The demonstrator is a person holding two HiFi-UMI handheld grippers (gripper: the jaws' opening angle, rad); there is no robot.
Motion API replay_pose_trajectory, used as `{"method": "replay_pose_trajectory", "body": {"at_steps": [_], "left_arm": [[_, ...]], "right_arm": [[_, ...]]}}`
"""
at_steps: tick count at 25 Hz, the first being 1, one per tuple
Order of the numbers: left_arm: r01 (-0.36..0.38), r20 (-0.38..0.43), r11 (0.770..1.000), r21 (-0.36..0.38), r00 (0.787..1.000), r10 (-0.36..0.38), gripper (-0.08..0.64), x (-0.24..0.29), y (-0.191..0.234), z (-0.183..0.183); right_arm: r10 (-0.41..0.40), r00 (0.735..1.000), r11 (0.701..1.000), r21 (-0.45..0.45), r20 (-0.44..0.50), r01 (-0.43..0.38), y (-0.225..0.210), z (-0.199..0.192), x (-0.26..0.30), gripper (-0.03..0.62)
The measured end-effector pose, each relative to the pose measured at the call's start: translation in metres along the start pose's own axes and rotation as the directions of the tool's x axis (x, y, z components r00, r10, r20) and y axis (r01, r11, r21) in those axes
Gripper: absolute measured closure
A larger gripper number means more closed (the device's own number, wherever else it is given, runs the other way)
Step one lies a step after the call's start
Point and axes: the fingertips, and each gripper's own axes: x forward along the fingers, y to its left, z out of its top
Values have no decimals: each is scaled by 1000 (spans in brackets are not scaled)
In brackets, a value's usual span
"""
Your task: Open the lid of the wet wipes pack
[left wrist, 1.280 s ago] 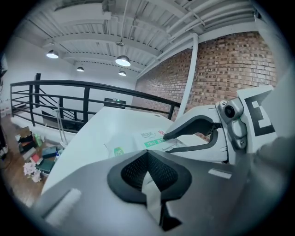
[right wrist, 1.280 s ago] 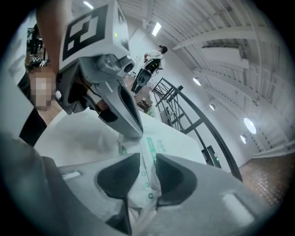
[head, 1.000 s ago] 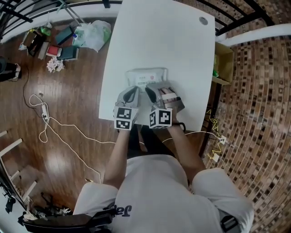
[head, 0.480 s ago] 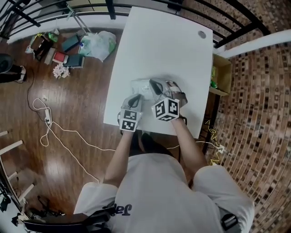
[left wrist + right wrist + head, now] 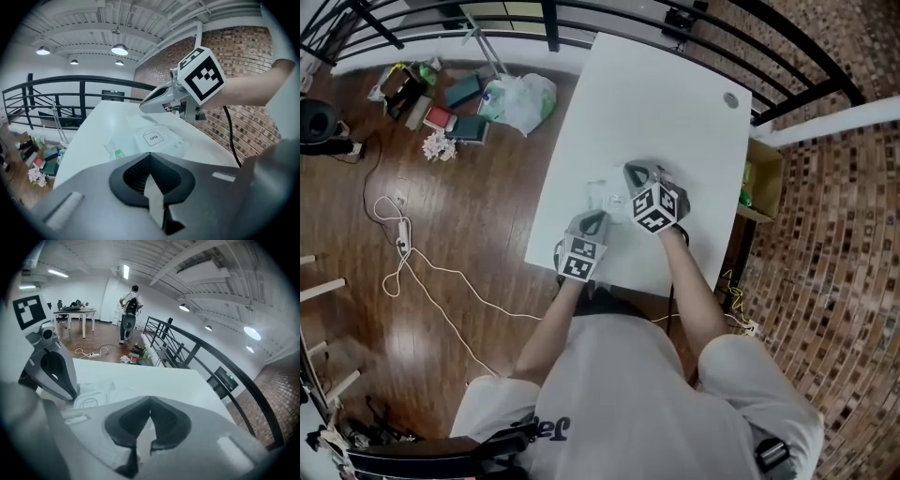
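The wet wipes pack lies flat on the white table. In the left gripper view its lid flap marked OPEN lies closed on the pack. My left gripper hovers at the pack's near edge, jaws shut and empty. My right gripper is raised at the pack's right side, rolled over, jaws shut with nothing between them. Each gripper shows in the other's view: the right gripper over the pack, the left gripper beside the pack.
A black railing runs past the table's far end. On the wood floor to the left lie books, a plastic bag and a white cable. A cardboard box sits right of the table. A person stands far off.
My right gripper moved from the pack's near edge to its right side, rolling as it went, and its jaws closed. The left gripper stayed by the pack's near edge.
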Motion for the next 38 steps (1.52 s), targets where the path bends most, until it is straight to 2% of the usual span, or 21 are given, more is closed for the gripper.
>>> {"method": "replay_pose_trajectory", "body": {"at_steps": [10, 13, 15, 17, 21, 25, 30, 33, 38], "left_arm": [[40, -4, 999, 23, 999, -40, 545, 2, 3, 0], [38, 3, 998, 58, 999, -38, 545, 1, 1, -2], [26, 12, 997, 74, 1000, -27, 545, -5, 1, -2], [1, 40, 998, 66, 999, -4, 545, -21, -2, 2], [-79, 130, 996, 33, 989, 74, 545, -62, -14, 20], [-130, 212, 990, 60, 970, 115, 545, -113, -27, 38], [-130, 322, 982, 136, 943, 80, 545, -169, -60, 70], [-151, 407, 969, 194, 911, 61, 545, -208, -74, 84], [-160, 540, 963, 218, 841, 17, 545, -300, -96, 78]], "right_arm": [[134, 984, 990, 59, -116, -128, 14, -28, 34, 601], [61, 995, 993, 107, -79, -52, 4, -21, 18, 600], [-3, 1000, 985, 175, -22, 7, -1, -10, -4, 600], [-47, 998, 965, 259, 46, 33, 3, -2, -34, 600], [-104, 976, 914, 404, 193, 18, 26, 10, -102, 600], [-172, 940, 865, 502, 295, 0, 58, 22, -153, 600], [-197, 906, 842, 538, 374, -38, 107, 44, -213, 600], [-251, 879, 838, 545, 406, -12, 129, 58, -247, 600], [-363, 823, 822, 566, 437, 62, 170, 89, -300, 600]]}}
